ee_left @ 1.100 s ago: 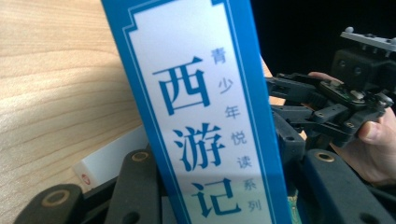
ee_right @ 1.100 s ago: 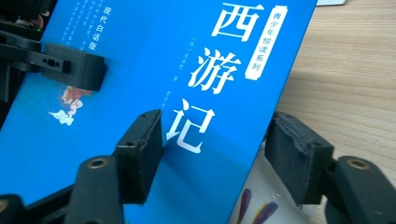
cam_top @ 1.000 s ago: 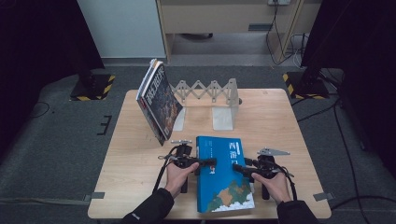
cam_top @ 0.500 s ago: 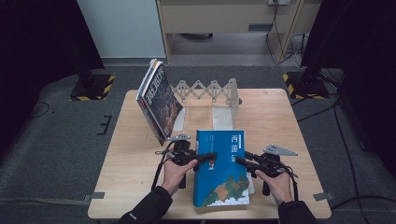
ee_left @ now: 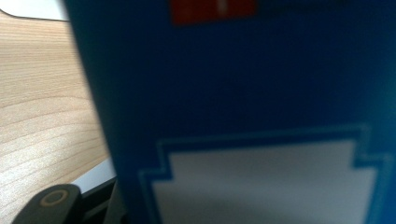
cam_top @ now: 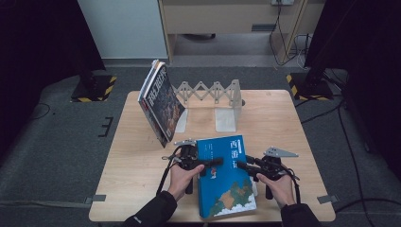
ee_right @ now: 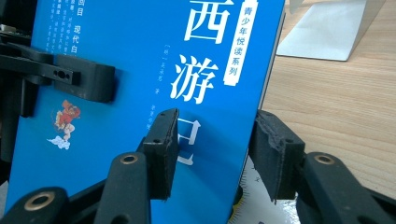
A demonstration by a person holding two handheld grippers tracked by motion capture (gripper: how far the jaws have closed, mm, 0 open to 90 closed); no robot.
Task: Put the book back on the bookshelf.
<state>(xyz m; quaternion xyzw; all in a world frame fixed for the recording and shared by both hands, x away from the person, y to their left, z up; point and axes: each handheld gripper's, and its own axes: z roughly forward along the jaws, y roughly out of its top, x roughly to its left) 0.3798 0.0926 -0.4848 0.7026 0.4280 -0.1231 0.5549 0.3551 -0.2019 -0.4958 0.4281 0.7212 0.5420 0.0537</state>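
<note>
**Right gripper view: jaws astride the blue book's edge**

Starting at the right gripper (ee_right: 212,135): has just been closing its jaws, with the right-hand edge of the blue book (ee_right: 116,56) between them. Sets one black pad over the cover beside the big white characters (ee_right: 196,56), the other just off the page edge. Hard to call whether either pad truly presses, so no verdict on a pinch.

Across the cover now to the left gripper (cam_top: 210,163): reaches in from the book's opposite long edge, laying one black jaw over the cover near a small cartoon figure (ee_right: 65,122). Looks from its own camera straight onto a blurred stretch of blue cover with a pale panel (ee_left: 261,186), very close. Cannot tell there either whether spread or clamped on the book.

Up to the high view: comes in from the bottom with a left hand (cam_top: 182,177) and a right hand (cam_top: 279,184), dark sleeves, one gripper apiece, facing each other across the book's middle. Finds the book on the near side of the wooden table (cam_top: 142,189), front cover up, turned slightly askew, its near corner close to the table's front edge.

Farther back: dark-covered books (cam_top: 161,101) leaning at the left end of a white folding book rack (cam_top: 208,90), well apart from the blue book. Between rack and blue book, just the rack's white base plates (cam_top: 225,120).
</note>
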